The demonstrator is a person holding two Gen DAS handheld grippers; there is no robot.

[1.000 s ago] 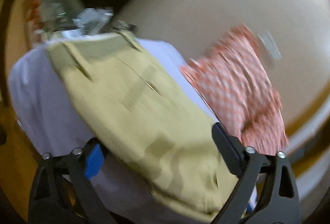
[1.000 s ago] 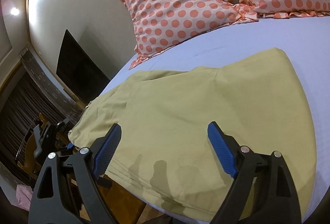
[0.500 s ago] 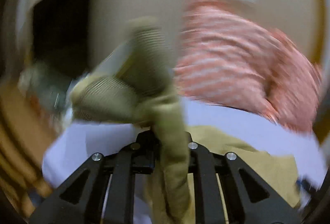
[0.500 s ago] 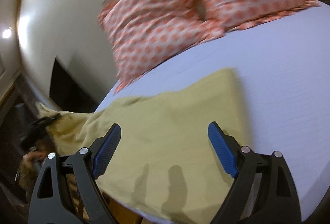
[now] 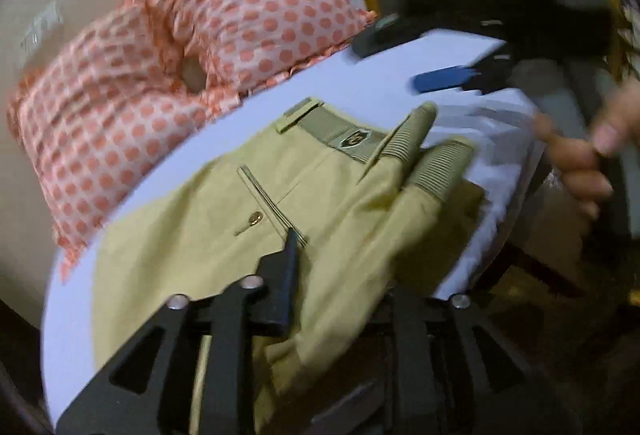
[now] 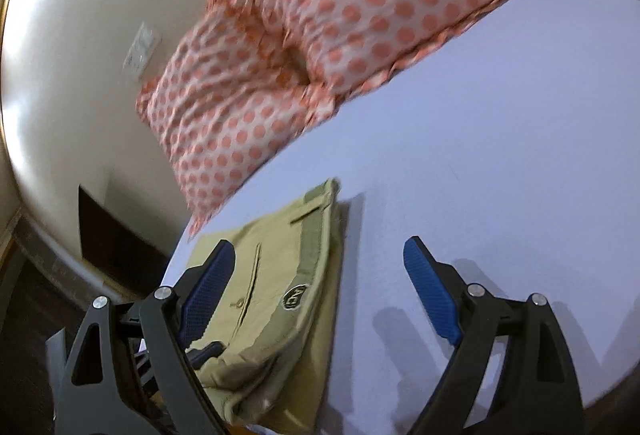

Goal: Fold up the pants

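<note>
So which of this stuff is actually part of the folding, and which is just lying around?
Part of the job:
- khaki pants
- left claw, clamped on the pants' cuffs
- right claw, open above the pants
- bed sheet, the folding surface

Just there:
- polka-dot pillows
- wall socket

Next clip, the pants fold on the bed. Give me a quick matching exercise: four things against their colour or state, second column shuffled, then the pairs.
Things:
1. pants
2. pillows
3. left gripper
4. right gripper

States:
A. open, holding nothing
B. white with orange dots, against the wall
C. shut on khaki cloth
D. khaki, folded on the sheet, waistband showing

Pairs: 1-D, 2-B, 3-C, 4-A
</note>
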